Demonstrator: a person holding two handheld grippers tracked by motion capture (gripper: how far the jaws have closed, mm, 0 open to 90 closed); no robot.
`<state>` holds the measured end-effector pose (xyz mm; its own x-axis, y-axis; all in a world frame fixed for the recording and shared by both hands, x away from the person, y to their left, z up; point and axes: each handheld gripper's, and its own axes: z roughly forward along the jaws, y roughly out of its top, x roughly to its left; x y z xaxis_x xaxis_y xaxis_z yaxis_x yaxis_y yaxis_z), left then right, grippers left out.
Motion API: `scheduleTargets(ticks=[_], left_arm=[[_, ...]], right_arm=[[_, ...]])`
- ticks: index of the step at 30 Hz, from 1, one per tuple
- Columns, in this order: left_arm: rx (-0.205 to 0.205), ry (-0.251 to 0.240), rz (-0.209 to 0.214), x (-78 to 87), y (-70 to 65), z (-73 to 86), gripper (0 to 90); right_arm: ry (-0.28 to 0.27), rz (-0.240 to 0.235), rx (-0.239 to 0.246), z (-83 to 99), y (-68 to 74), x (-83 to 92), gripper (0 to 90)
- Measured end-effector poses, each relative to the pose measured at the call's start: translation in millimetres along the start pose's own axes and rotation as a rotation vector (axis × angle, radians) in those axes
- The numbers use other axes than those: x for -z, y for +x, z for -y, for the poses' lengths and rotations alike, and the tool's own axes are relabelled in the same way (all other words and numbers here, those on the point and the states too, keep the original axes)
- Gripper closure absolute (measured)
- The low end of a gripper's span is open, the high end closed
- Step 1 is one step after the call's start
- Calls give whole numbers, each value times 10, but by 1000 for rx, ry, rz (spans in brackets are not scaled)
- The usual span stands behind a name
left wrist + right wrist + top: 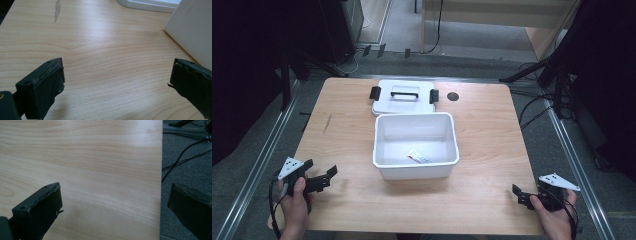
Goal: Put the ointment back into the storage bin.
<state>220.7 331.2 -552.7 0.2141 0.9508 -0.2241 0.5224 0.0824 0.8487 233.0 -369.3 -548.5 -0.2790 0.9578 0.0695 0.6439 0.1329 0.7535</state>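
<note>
Lying in white bin, small tube, well apart from left gripper

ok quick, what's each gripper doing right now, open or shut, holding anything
Left gripper: open, jaws wide apart over bare table, holding nothing.
Right gripper: open, jaws wide apart at the table's edge, holding nothing.
</note>
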Motion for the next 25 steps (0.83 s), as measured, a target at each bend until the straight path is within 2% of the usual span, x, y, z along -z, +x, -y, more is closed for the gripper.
scheduleTargets(ticks=[5,20,21,25], left_arm=[[4,-3,0,-1,2,1,1],[10,-1,2,-1,9,0,1],[10,1,2,0,10,-1,1],[13,-1,5,0,16,-1,1]], right_arm=[[-20,7,-17,52,-54,73,0],[-56,6,-38,107,-44,119,8],[-56,9,-39,106,-44,118,46],[-48,19,-29,102,-31,109,73]])
